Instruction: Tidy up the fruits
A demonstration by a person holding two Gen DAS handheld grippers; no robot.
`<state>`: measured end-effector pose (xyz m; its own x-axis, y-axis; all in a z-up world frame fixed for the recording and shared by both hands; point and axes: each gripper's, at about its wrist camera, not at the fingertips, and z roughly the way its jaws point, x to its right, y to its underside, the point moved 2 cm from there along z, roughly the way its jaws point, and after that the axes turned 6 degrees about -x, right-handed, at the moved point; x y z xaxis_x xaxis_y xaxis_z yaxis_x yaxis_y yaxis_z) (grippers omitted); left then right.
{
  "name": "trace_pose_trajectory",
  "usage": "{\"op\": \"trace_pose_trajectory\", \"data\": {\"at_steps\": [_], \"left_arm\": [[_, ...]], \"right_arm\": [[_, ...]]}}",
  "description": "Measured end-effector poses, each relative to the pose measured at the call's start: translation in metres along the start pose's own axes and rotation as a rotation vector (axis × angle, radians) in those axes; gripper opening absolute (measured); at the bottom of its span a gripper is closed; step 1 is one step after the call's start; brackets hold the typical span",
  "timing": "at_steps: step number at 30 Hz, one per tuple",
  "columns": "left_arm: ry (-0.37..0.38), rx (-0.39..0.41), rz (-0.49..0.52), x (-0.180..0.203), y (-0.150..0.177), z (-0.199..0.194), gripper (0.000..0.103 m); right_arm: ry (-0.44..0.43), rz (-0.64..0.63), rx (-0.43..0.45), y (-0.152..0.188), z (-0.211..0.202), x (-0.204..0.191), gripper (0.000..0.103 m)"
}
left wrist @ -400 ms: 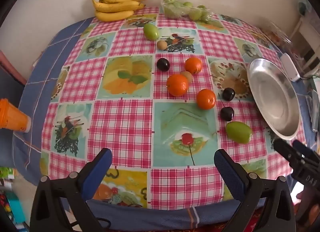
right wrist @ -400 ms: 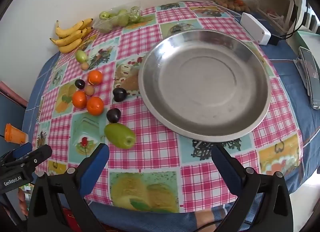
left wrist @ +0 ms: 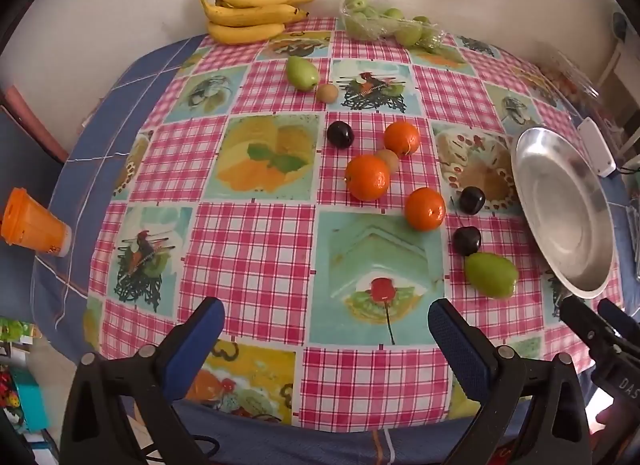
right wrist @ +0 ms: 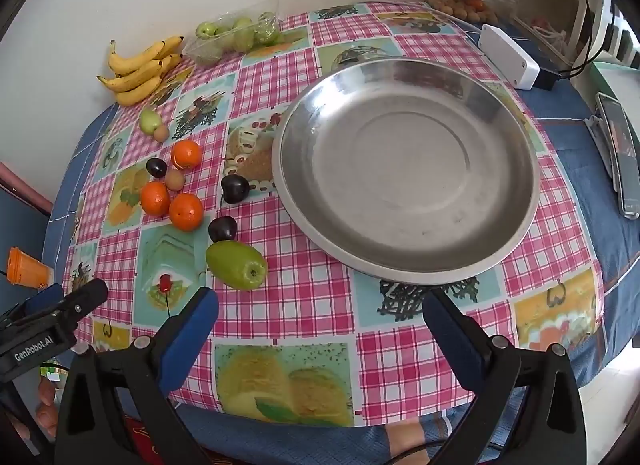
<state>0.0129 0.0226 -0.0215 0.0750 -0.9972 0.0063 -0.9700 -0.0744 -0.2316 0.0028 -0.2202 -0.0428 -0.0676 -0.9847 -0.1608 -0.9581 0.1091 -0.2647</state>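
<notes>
Both grippers hover over the near edge of the table point(right wrist: 580, 137), jaws spread wide, nothing between them. No fruit is in the steel plate point(right wrist: 404, 261) yet; task judged at its start.

Right gripper point(right wrist: 320, 325): the plate lies straight ahead of it. The near green fruit point(right wrist: 236, 269) sits just ahead and left of its left jaw, long axis running left-right and slightly away, blossom end toward the plate. A dark plum point(right wrist: 222, 228) touches or nearly touches its far side; cannot tell which. A second plum point(right wrist: 235, 189) sits beyond, close to the plate rim.

Left gripper point(left wrist: 326, 329): the same green fruit point(left wrist: 491, 275) lies ahead and well off to its right, beyond its right jaw. Three oranges point(left wrist: 367, 177) cluster farther ahead, with two small brown fruits among the spread.

Bananas point(left wrist: 250, 11) and a bag of green fruit point(left wrist: 388, 25) lie at the far edge.

Judgement: the right gripper is nearer the green fruit; a small swing left would bracket it across its short axis, minding the plum behind.
</notes>
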Motion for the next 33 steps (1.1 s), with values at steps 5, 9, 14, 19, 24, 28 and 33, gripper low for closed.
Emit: {"op": "trace_pose_trajectory", "data": {"at_steps": [5,9,14,19,24,28,33], "left_arm": [[-0.013,0.012,-0.006,0.014,0.000,0.001,0.103],[-0.014,0.017,-0.027,0.021,0.001,0.001,0.103],[-0.001,0.010,-0.053,0.019,0.002,0.003,0.103],[0.005,0.003,-0.058,0.021,0.003,0.005,0.103],[0.006,0.001,-0.051,0.023,0.003,0.006,0.103],[0.010,-0.005,-0.052,0.023,0.003,0.007,0.103],[0.014,-0.008,-0.050,0.022,0.004,0.008,0.103]], "right_arm": [[0.010,-0.018,0.018,0.001,-0.010,0.000,0.102],[0.014,-0.017,0.015,0.001,-0.012,0.001,0.102],[0.015,-0.014,0.019,0.001,-0.013,0.002,0.102],[0.018,-0.014,0.017,0.001,-0.012,0.002,0.102],[0.018,-0.013,0.017,0.001,-0.012,0.003,0.102],[0.019,-0.014,0.017,0.001,-0.012,0.003,0.102],[0.018,-0.012,0.017,0.001,-0.013,0.002,0.102]]}}
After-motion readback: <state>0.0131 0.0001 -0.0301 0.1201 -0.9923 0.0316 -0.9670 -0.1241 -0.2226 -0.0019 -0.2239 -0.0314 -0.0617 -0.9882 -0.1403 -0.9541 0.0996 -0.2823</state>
